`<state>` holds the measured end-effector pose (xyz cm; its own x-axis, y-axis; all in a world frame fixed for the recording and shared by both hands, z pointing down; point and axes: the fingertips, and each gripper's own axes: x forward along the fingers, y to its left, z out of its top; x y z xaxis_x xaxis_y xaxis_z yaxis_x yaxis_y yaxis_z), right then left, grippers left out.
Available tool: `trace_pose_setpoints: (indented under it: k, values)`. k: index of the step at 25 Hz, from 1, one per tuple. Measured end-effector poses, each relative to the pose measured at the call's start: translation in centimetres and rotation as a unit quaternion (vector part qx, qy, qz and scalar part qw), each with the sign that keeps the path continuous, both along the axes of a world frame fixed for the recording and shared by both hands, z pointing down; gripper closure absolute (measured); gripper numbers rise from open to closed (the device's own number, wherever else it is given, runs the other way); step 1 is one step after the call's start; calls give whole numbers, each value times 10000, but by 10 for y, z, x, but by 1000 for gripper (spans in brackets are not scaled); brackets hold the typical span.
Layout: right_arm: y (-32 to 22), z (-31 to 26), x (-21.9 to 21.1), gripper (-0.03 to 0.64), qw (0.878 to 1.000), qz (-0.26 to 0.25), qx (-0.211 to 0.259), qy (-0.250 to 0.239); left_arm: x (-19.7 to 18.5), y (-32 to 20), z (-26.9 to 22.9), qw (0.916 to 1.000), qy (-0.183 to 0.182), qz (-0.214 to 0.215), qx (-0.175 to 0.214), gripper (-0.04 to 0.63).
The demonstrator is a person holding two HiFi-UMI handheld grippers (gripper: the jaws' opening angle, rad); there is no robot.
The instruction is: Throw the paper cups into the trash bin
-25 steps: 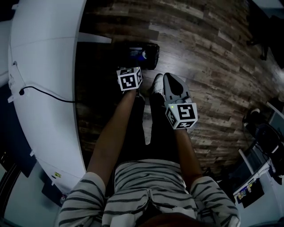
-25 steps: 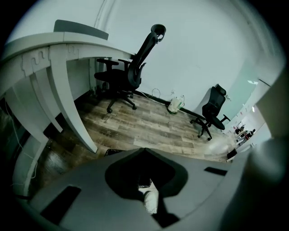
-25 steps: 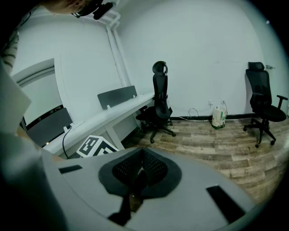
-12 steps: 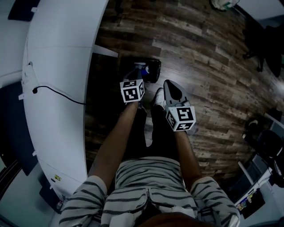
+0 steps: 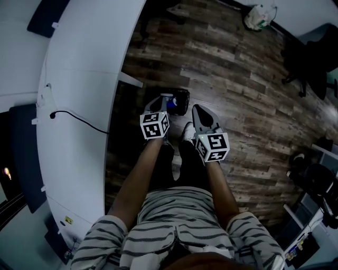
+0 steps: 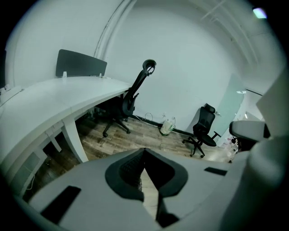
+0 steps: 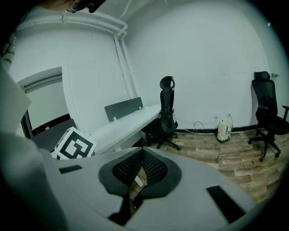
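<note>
The black trash bin (image 5: 179, 100) stands on the wood floor just off the white desk, straight below my hands. I see no paper cup in any view. My left gripper (image 5: 163, 98) hangs over the bin's left edge and hides part of it; in the left gripper view its jaws (image 6: 144, 150) are shut with nothing between them. Just right of the bin is my right gripper (image 5: 197, 108), above a white shoe. The right gripper view shows that gripper (image 7: 143, 152) with its tips together and nothing held.
A curved white desk (image 5: 79, 105) with a black cable (image 5: 79, 118) runs along the left. Black office chairs (image 6: 203, 128) (image 7: 166, 113) (image 7: 267, 115) and a white bag (image 5: 260, 16) stand near the far wall. A grey divider panel (image 6: 80, 64) sits on the desk.
Both grippers have risen away from the floor, staying shut. The view has widened, so the bin looks smaller and sits lower in the picture, with the left jaws now overlapping it.
</note>
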<state>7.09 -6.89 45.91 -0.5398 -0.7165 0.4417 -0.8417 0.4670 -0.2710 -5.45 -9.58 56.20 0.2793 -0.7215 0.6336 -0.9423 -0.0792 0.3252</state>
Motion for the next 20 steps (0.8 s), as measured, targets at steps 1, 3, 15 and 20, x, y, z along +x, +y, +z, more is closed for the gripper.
trace_pose_setpoints:
  k: [1,3,15,20]
  values:
    - [0,-5,0,600,10000,-10,24,-18,0,0,-7,10000,35,-17,49,572]
    - [0,-15,-1,600,9999,-35,81,-49,0,1,-23,9998,113,-68,145,572]
    - [-9,-80,-12,600,9981,-246,504,-255,-2,9,-108,9968,64,-28,791,572]
    - [-4,-106,-18,600,9968,-353,672,-264,-2,17,-148,9936,14,52,1124,572]
